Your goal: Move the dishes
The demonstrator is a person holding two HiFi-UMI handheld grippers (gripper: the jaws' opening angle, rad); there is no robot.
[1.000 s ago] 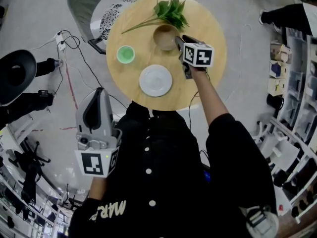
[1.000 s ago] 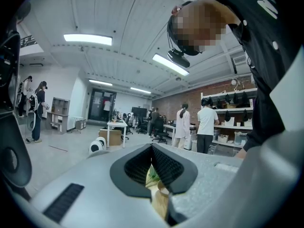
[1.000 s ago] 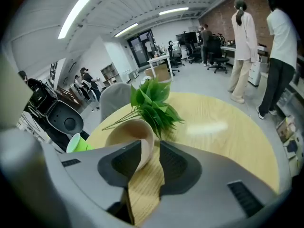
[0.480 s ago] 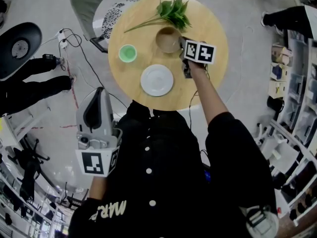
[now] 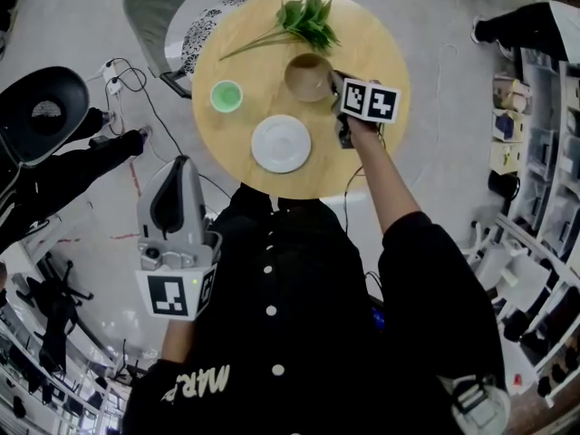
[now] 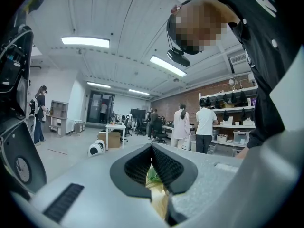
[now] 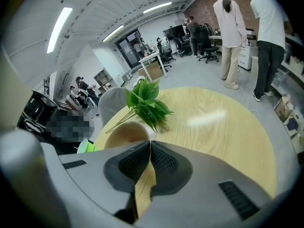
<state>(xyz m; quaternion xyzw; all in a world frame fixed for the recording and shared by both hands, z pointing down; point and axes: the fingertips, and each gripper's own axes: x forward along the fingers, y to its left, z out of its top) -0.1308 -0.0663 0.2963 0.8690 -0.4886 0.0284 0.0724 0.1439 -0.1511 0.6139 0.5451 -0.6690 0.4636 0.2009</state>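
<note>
A beige bowl (image 5: 306,75) stands on the round wooden table (image 5: 385,57), just in front of a green leafy sprig (image 5: 304,21). My right gripper (image 5: 333,82) reaches in from the right and is shut on the bowl's right rim. In the right gripper view the bowl (image 7: 124,136) runs into the closed right gripper (image 7: 151,145). A white plate (image 5: 281,143) and a small green cup (image 5: 226,95) sit nearer the table's left and front. My left gripper (image 5: 178,166) hangs off the table by my torso, shut and holding nothing (image 6: 152,148).
A grey chair (image 5: 159,12) with a patterned cushion stands behind the table at left. Cables (image 5: 127,80) lie on the floor, beside a black chair (image 5: 32,125) and someone's dark limb (image 5: 72,170). Shelving (image 5: 544,134) lines the right side.
The beige bowl has slid a little to the right and nearer, away from the green cup, with my right gripper on its rim. My left gripper has stayed put.
</note>
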